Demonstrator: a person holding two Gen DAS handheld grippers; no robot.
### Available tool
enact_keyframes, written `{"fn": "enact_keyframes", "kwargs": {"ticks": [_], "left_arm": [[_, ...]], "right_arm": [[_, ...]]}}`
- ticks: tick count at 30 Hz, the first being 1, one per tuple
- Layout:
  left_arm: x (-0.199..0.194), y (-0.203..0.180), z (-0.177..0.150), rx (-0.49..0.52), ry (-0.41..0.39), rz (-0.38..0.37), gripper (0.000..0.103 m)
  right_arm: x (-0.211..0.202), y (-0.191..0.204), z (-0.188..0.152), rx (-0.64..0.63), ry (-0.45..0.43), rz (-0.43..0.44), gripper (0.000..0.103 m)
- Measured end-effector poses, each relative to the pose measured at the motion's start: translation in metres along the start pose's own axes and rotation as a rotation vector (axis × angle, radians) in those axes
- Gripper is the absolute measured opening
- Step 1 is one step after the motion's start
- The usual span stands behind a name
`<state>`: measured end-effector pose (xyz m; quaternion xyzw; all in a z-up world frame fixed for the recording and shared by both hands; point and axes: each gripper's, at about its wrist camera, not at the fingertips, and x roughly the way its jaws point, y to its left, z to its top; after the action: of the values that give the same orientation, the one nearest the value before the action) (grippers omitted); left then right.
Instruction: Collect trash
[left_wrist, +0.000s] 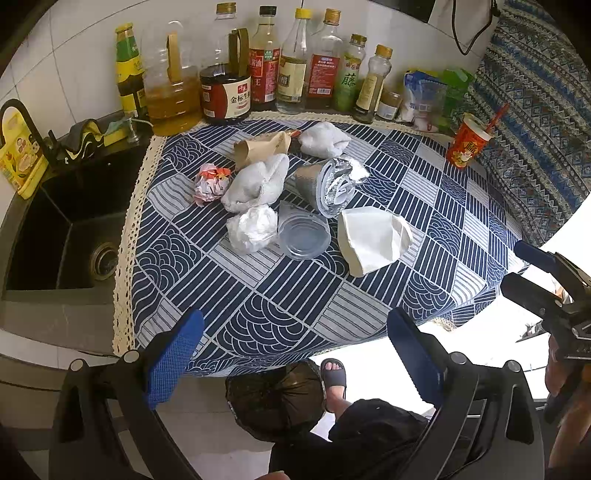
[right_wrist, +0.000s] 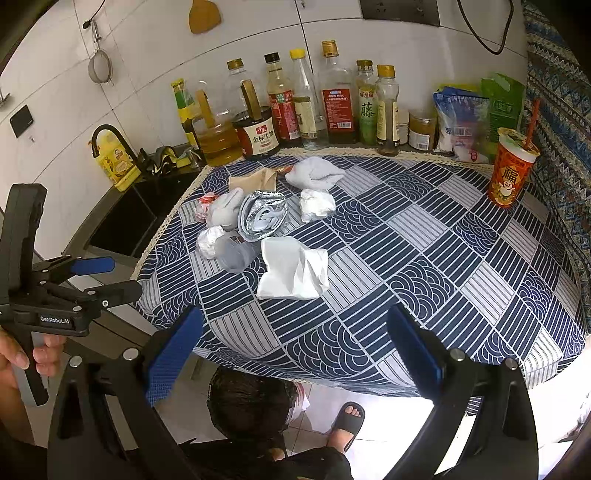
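Note:
Trash lies in a heap on the blue patterned tablecloth: a white paper bag, a clear plastic cup, a crushed foil container, white crumpled tissues, a white plastic wad, a red-and-white wrapper and a brown paper bag. The paper bag and foil container also show in the right wrist view. My left gripper is open and empty at the near table edge. My right gripper is open and empty, also short of the heap. A black-lined bin stands on the floor below.
A row of sauce and oil bottles lines the back wall. A black sink is at left. A red paper cup with a straw stands at the back right. A sandalled foot is beside the bin.

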<state>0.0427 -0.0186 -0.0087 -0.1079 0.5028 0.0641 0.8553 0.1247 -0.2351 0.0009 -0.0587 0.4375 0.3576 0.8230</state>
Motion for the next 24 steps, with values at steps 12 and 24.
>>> {"fn": "enact_keyframes", "kwargs": {"ticks": [12, 24], "left_arm": [[0.005, 0.009, 0.005, -0.027, 0.013, -0.011, 0.097], [0.023, 0.026, 0.018, -0.06, 0.047, -0.014, 0.096]], "right_arm": [[0.012, -0.001, 0.004, 0.011, 0.014, 0.01, 0.099], [0.04, -0.003, 0.011, 0.015, 0.059, 0.032, 0.098]]}}
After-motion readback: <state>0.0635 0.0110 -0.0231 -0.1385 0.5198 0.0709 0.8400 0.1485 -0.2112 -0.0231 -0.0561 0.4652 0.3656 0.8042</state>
